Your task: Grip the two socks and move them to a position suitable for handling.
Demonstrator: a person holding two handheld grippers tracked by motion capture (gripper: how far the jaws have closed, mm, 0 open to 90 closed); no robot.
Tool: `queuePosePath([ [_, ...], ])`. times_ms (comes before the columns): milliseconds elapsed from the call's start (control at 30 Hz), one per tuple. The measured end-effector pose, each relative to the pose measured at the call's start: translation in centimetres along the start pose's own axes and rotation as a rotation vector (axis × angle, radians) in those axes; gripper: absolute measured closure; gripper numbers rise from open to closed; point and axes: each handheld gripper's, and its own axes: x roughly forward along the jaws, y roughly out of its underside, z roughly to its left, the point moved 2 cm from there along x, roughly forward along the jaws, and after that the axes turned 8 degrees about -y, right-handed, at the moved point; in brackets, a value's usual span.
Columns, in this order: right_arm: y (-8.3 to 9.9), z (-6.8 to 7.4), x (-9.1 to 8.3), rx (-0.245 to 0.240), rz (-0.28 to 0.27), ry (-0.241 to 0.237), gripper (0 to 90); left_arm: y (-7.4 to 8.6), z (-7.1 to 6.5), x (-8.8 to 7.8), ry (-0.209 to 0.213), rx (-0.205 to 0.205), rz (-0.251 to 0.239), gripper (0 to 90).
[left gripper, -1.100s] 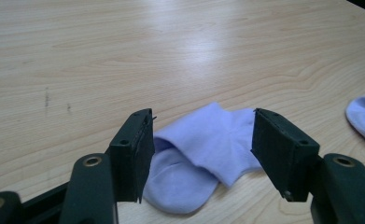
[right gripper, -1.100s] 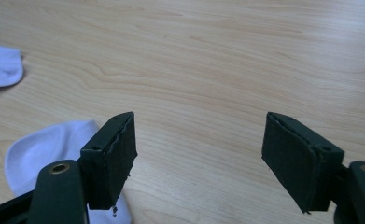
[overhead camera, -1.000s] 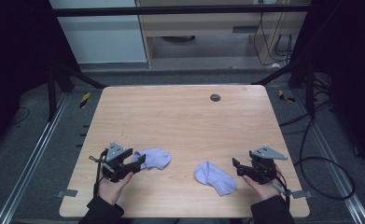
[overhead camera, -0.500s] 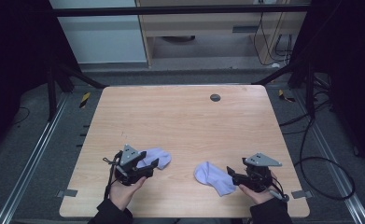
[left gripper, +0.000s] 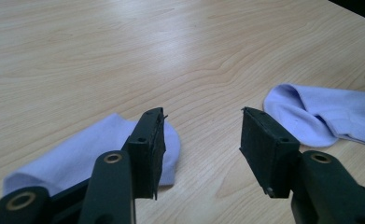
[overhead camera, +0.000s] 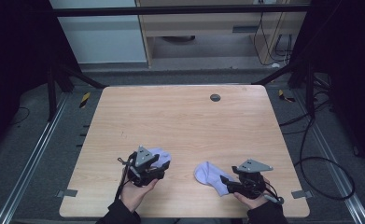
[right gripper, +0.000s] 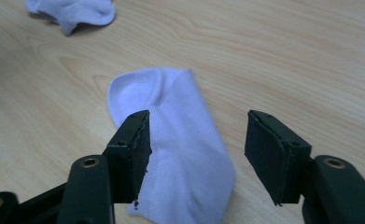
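While seen from the high view, lying near the front edge of the wooden counter (overhead camera: pixel 180 116): two pale lilac socks, well apart. Hovering over the left sock (overhead camera: pixel 160 155), the left gripper (overhead camera: pixel 153 169); reaching at the right sock (overhead camera: pixel 209 175), the right gripper (overhead camera: pixel 228 183).

Looking along the left gripper view: jaws standing apart, just been closing, bare counter between them, left sock (left gripper: pixel 82 156) lying behind the left-hand jaw, right sock (left gripper: pixel 320 114) farther off.

Looking along the right gripper view: jaws gaping, just been closing, pinching nothing yet, right sock (right gripper: pixel 185 140) stretching between them beside the left-hand jaw.
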Motion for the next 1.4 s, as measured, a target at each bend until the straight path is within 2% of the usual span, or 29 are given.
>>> queuePosePath([
  [233, 0.5, 0.3, 0.4, -0.002, 0.033, -0.034, 46.5, -0.6, -2.2, 1.7, 0.024, 0.036, 0.008, 50.1],
  [400, 0.8, 0.5, 0.6, -0.014, 0.059, -0.036, 46.4, -1.0, -4.1, 2.9, 0.045, 0.064, 0.027, 49.1],
  [500, 1.1, 0.7, 0.8, -0.024, 0.074, -0.048, 46.8, -1.0, -5.4, 3.9, 0.053, 0.088, 0.051, 48.2],
  [667, 1.4, 0.9, 0.9, -0.03, 0.086, -0.063, 48.7, -0.6, -6.7, 5.2, 0.052, 0.114, 0.077, 48.5],
  [867, 1.7, 1.2, 1.1, -0.042, 0.105, -0.078, 52.9, -0.1, -7.8, 6.6, 0.049, 0.137, 0.112, 52.5],
  [967, 1.8, 1.3, 1.2, -0.044, 0.109, -0.087, 54.5, 0.0, -8.0, 6.9, 0.049, 0.142, 0.121, 54.5],
  [1067, 2.0, 1.5, 1.4, -0.052, 0.135, -0.093, 57.1, 0.2, -8.2, 7.3, 0.044, 0.151, 0.137, 57.6],
  [1233, 2.2, 1.5, 1.7, -0.053, 0.16, -0.097, 59.3, 0.4, -8.3, 7.7, 0.043, 0.146, 0.153, 61.8],
  [1400, 2.3, 1.5, 1.9, -0.058, 0.181, -0.101, 62.3, 0.7, -8.5, 8.0, 0.048, 0.142, 0.173, 70.6],
])
